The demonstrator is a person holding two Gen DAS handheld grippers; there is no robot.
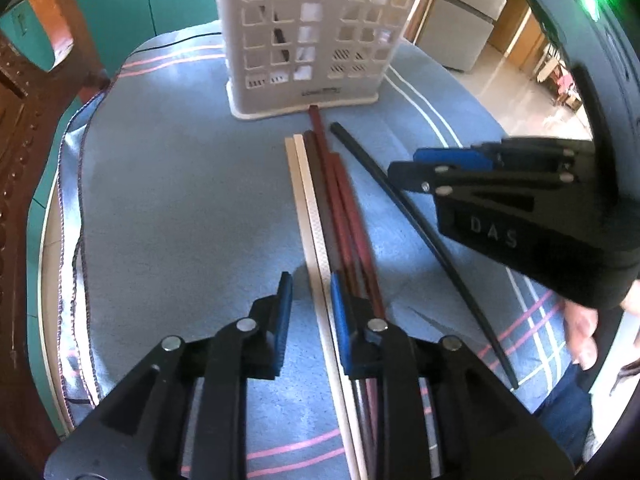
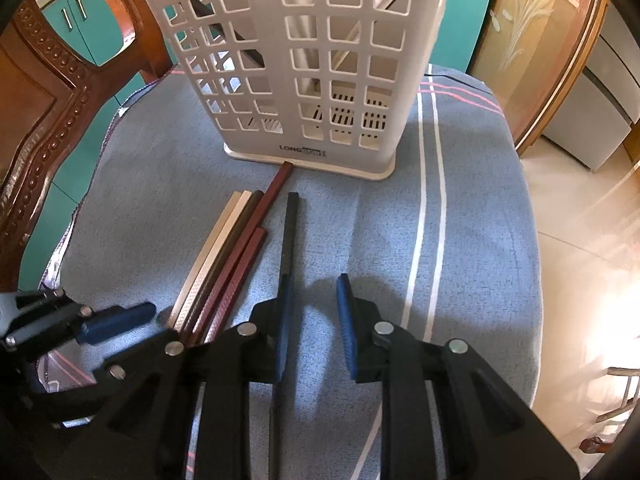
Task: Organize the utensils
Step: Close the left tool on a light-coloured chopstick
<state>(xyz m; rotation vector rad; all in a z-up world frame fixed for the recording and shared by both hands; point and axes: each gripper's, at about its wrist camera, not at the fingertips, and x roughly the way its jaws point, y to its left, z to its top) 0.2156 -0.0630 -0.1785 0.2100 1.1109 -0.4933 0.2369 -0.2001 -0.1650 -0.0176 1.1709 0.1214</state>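
A white slotted utensil basket (image 1: 308, 32) (image 2: 304, 72) stands upright at the far side of the blue cloth, with a few sticks in it. Chopsticks lie in front of it, pointing toward it: a white pair (image 1: 308, 200) (image 2: 216, 256), several dark red ones (image 1: 340, 208) (image 2: 248, 248), and one black one (image 1: 400, 208) (image 2: 290, 232) apart on the right. My left gripper (image 1: 312, 320) (image 2: 116, 320) is open, with the white pair between its jaws, close to the right pad. My right gripper (image 2: 314, 320) (image 1: 426, 166) is open, and the black chopstick runs under its left finger.
A blue cloth (image 1: 180, 200) (image 2: 480, 260) with pink and white stripes covers the table. A carved wooden chair (image 2: 48, 112) stands at the left edge. Tiled floor (image 2: 580, 260) lies beyond the right edge. A person's hand (image 1: 584, 336) holds the right gripper.
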